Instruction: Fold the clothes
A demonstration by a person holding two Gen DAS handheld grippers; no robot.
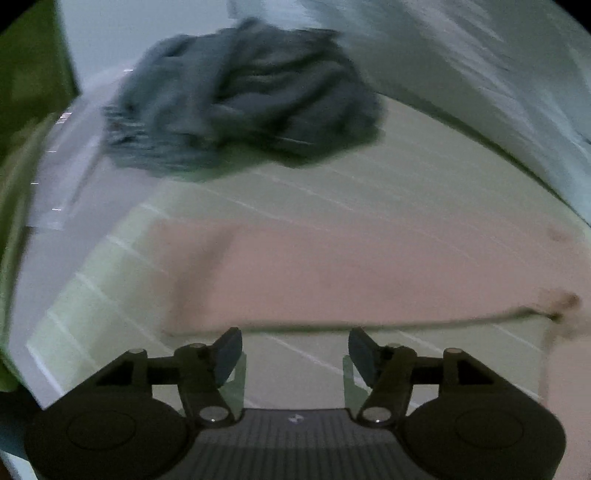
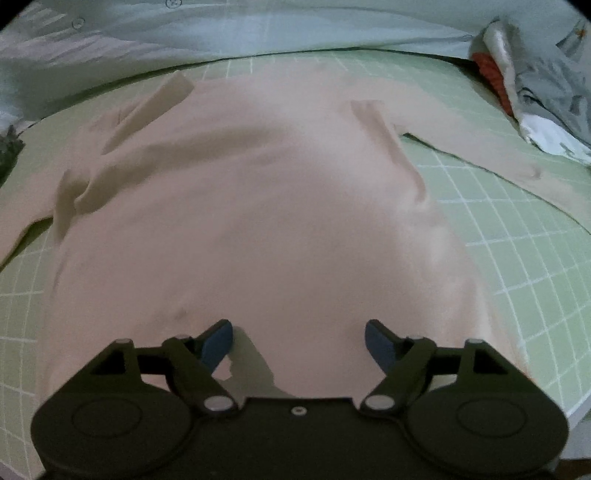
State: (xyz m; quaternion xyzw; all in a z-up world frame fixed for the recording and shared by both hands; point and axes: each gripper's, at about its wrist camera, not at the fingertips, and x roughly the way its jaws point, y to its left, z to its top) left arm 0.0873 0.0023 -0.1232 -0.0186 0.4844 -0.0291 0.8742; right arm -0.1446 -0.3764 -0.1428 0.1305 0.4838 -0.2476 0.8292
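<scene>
A pale pink long-sleeved top (image 2: 258,206) lies spread flat on a green gridded mat (image 2: 509,236), sleeves out to both sides. My right gripper (image 2: 298,341) is open and empty, low over the garment's near hem. In the blurred left wrist view the same pink top (image 1: 369,273) lies ahead, with its edge just beyond my left gripper (image 1: 295,354), which is open and empty over the mat (image 1: 314,192). A crumpled dark grey garment (image 1: 240,99) lies at the far left of the mat.
Pale blue-white bedding (image 2: 258,26) runs along the far edge of the mat. A patterned grey and orange cloth (image 2: 539,92) is bunched at the far right. A green surface (image 1: 29,74) stands at the far left.
</scene>
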